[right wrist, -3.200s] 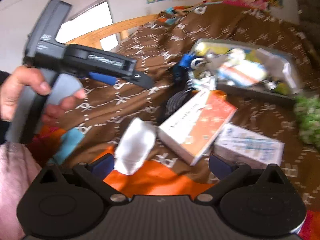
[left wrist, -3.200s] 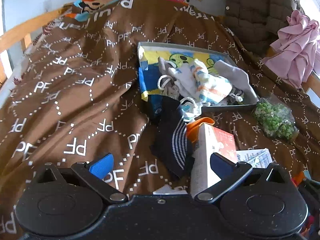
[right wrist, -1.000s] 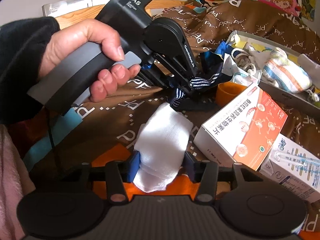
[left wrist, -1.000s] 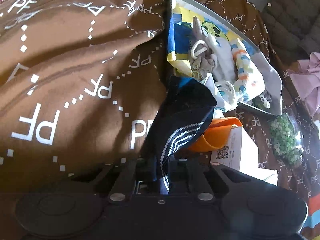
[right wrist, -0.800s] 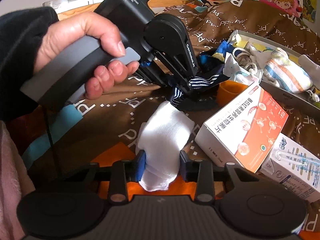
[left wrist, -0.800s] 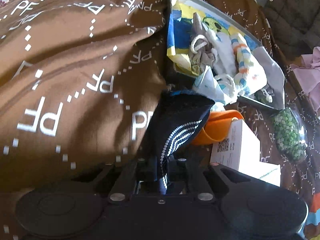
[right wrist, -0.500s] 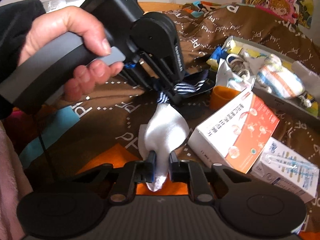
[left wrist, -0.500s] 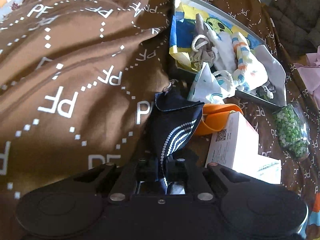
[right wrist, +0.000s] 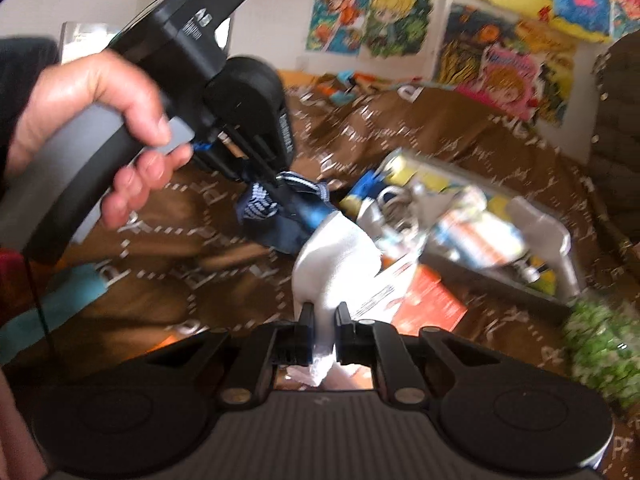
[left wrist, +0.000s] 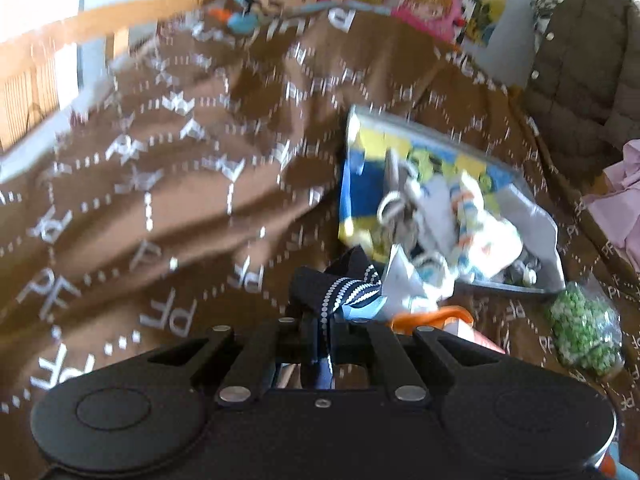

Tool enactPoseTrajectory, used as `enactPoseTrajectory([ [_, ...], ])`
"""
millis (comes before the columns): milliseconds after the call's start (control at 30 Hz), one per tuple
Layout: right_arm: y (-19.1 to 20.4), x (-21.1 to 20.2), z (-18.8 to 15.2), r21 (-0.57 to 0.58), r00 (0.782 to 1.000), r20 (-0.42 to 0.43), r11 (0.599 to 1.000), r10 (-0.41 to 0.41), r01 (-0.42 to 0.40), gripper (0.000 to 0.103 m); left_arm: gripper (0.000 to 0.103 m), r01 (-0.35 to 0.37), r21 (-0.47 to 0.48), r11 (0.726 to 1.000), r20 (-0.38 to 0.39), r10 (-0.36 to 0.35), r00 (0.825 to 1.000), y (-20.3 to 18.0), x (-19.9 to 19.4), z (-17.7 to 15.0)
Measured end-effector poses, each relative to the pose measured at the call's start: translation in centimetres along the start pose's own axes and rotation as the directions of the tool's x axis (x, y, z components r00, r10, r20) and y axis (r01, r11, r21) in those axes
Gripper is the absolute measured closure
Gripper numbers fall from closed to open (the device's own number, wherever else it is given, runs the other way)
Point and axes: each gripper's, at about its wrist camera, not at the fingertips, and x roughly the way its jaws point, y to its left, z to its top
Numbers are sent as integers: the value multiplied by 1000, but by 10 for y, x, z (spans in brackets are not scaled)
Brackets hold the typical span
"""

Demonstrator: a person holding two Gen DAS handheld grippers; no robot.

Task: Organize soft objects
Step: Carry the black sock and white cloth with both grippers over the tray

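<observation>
Both grippers are loaded here. The left gripper point(left wrist: 322, 344) has its jaws clamped tight on a dark sock point(left wrist: 340, 292) with white dotted stripes, the fabric bunched up in front of the fingers and lifted clear of the brown blanket point(left wrist: 160, 200). In the right wrist view the same left gripper point(right wrist: 280, 184) sits in the person's left hand point(right wrist: 92, 120), the sock point(right wrist: 276, 212) dangling from its tip. The right gripper point(right wrist: 322, 316) is squeezed together on a white cloth point(right wrist: 336, 256), which stands up from the jaws and fans out above them. Beyond both, towards the far side of the blanket, lies a grey tray point(left wrist: 548, 256) piled with small socks and a bright printed cloth; it also shows in the right wrist view point(right wrist: 560, 248). An orange cup point(left wrist: 432, 318) lies just in front of the tray's near edge, and a white and orange box point(right wrist: 420, 304) lies beside the white cloth. A bag of green peas point(left wrist: 584, 328) rests at the tray's right corner. Both views are motion-blurred.
</observation>
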Motion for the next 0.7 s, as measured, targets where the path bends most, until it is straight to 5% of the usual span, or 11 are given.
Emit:
enactPoseTrajectory([
  [333, -49, 1, 15, 177, 994, 98, 984, -40, 22, 92, 99, 48, 37, 998, 263, -56, 963, -28, -16, 17],
  [700, -131, 26, 34, 358, 977, 137, 928, -161, 103, 92, 98, 246, -117, 962, 317, -199, 927, -67, 51, 78],
])
